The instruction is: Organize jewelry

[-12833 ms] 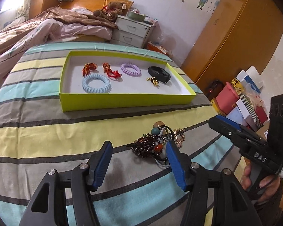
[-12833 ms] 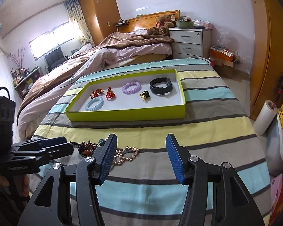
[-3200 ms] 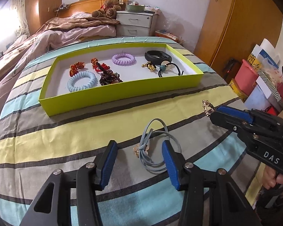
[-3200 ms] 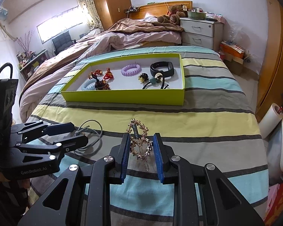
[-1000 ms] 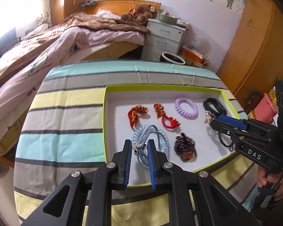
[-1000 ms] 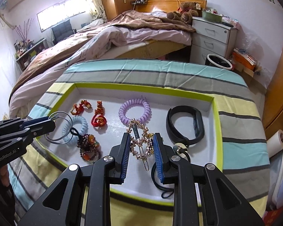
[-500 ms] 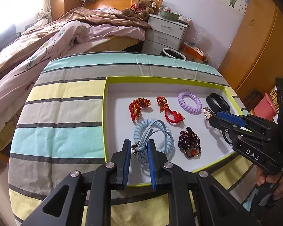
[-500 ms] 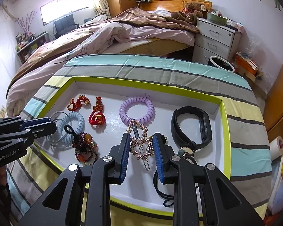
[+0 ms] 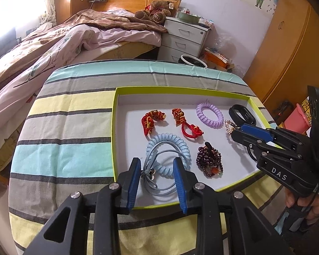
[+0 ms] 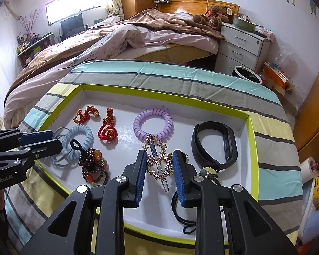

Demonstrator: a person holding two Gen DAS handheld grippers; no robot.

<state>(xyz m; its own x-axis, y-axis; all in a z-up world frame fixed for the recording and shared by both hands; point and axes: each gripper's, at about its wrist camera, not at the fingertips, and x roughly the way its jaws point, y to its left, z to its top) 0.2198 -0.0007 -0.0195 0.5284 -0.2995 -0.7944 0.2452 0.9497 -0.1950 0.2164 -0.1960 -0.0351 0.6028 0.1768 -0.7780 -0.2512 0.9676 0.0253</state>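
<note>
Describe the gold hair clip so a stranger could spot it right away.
Find the shallow lime-green tray on the striped bedspread. Near its front middle, between the open blue pads of the right gripper, lies the ornate gold hair clip, just below the purple coil hair tie. It is the only gold openwork metal piece; its neighbours are coils, beads, cords and a black band.

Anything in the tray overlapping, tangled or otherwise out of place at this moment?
Mostly tidy. Two overlaps: the grey cord loop lies across the blue coil hair tie, and the gold hair clip reaches the purple coil tie. Nothing looks spilled or damaged.
</note>
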